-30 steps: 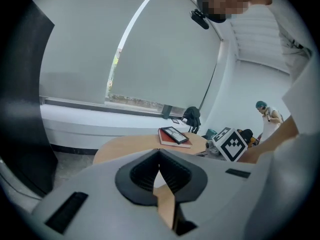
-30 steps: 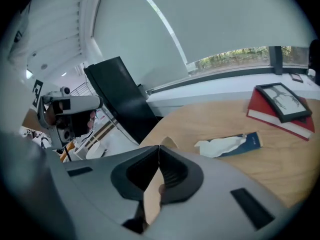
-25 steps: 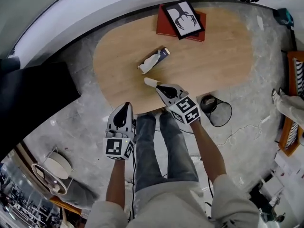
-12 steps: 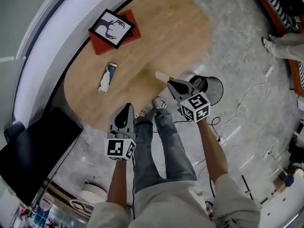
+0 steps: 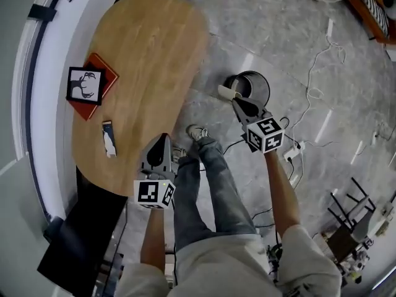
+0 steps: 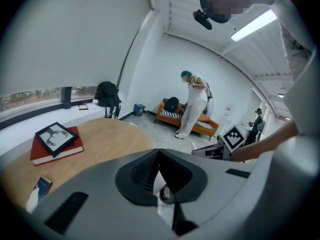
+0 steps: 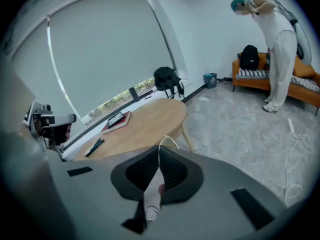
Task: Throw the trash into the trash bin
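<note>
Paper scrap (image 5: 226,93) pinched by the fingers (image 7: 171,174) of your right gripper (image 5: 239,103) hangs only at the rim of the trash bin (image 5: 263,84), so releasing here may drop it on the floor (image 5: 278,30); your left gripper (image 5: 164,140) has its fingers pressed together, empty.

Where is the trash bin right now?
In the head view, the trash bin stands on the floor right of the wooden table, just past the right gripper holding white trash.
</note>
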Demonstrator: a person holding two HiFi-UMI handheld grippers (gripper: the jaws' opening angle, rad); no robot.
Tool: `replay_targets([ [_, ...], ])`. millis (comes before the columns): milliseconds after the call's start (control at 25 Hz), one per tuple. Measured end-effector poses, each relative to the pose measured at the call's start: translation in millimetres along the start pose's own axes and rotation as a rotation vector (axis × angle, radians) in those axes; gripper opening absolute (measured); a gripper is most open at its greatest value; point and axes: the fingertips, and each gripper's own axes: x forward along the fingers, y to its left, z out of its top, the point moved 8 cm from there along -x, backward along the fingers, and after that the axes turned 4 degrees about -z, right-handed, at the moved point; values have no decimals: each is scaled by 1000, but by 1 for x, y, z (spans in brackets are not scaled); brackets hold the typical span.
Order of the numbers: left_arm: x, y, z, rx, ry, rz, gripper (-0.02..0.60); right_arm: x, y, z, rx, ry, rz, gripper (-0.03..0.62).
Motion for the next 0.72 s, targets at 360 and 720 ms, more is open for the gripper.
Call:
replay_targets([
  [360, 66, -58, -7, 52, 76, -146, 18, -53, -106, -54, 155, -24, -219, 32],
  [720, 72, -64, -17, 63, 106, -175, 18, -57, -118, -81, 190, -8, -247, 272],
])
